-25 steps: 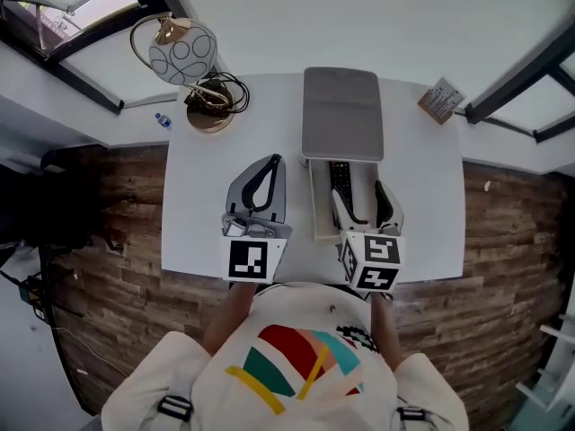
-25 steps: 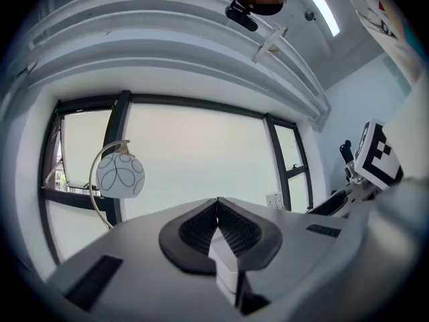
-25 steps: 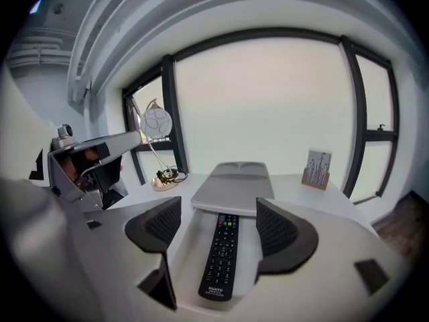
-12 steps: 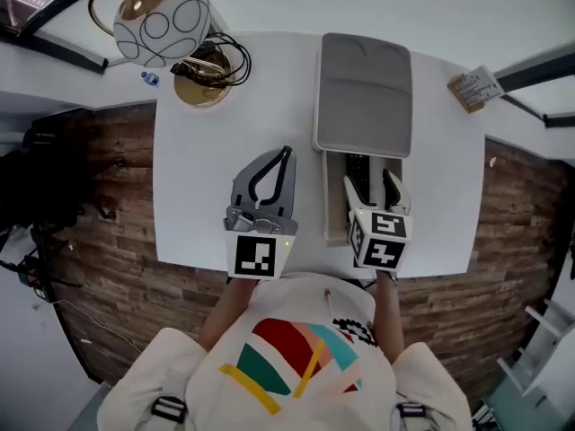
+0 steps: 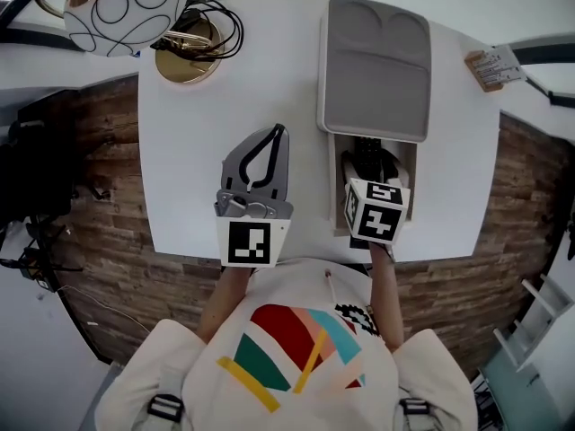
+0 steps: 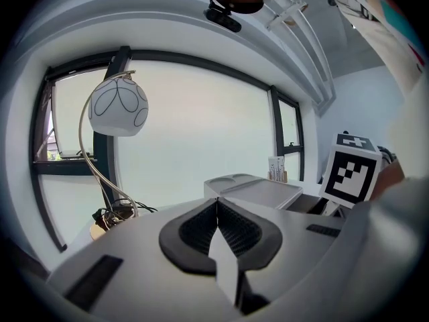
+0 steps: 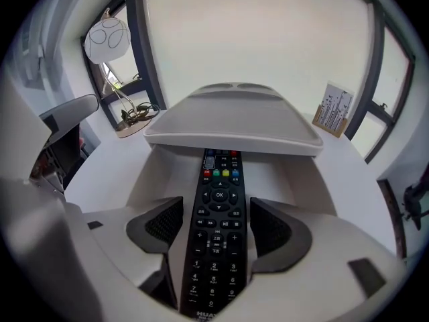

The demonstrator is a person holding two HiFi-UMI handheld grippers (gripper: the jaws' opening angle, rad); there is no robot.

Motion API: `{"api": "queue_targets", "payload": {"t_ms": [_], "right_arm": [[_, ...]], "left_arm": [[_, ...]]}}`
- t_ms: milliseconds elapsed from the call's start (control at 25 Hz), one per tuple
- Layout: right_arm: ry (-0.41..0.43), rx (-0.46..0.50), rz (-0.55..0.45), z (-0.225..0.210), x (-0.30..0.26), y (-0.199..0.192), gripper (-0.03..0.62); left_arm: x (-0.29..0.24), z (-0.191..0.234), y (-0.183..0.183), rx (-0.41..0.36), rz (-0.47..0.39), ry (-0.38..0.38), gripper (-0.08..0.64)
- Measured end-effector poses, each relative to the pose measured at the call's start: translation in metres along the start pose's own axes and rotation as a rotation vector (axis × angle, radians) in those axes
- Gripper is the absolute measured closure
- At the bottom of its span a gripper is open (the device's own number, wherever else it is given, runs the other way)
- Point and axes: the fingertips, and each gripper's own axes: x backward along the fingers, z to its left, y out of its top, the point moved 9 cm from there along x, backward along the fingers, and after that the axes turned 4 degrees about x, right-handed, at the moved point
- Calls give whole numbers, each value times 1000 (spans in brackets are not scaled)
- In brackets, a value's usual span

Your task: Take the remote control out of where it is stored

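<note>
1. Right gripper view: jaws of the right gripper (image 7: 216, 221) are standing spread, straddling the remote control (image 7: 217, 180) lying in the box (image 7: 305, 180), far end under the lid (image 7: 231, 123).
2. Jaws of the left gripper (image 6: 216, 210) are pressing together, empty.
3. Risk: lifting early, the remote control is likely snagging the lid.

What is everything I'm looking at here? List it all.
Table: one, white, centre.
Floor: wood planks, below the table.
Lamp: one, white globe shade, gold base, table's far left corner.
Cable: one, black, coiled at lamp base.
Storage box: one, white, grey lid over its far part, table's right half.
Remote control: one, black, in the box's open end.
Card stand: one, tan, table's far right corner.
Left gripper: one, grey, jaws together, empty.
Right gripper: one, grey, jaws apart astride the remote.
Person's shirt: white, printed.
</note>
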Motion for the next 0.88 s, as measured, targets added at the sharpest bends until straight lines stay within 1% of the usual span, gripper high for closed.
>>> {"api": "queue_targets", "payload": {"t_ms": [200,240,280,320,520,680,880], "right_arm": [[7,13,0,0,-1,0,275],[10,16,-1,0,0,1,289],[13,19,3,0,0,1,332],[14,20,10,0,0,2,342],[31,-1,32,-6,1,2,344],[80,-35,34,-7,6,3,344],[124,-3,43,4,24,9,344]], "left_arm": [[0,-2,-4,-12,11,-14,551],[1,-3,-4,-16,10,-13,551],[2,-4,-3,-21,1,-12,551],[4,-4,-3,-23,-8,-10,551],[19,-5,-1,-28,-19,18,551],[33,-7,7,-24,-51,49,551],[49,-7,13,-28,-90,79,551]]}}
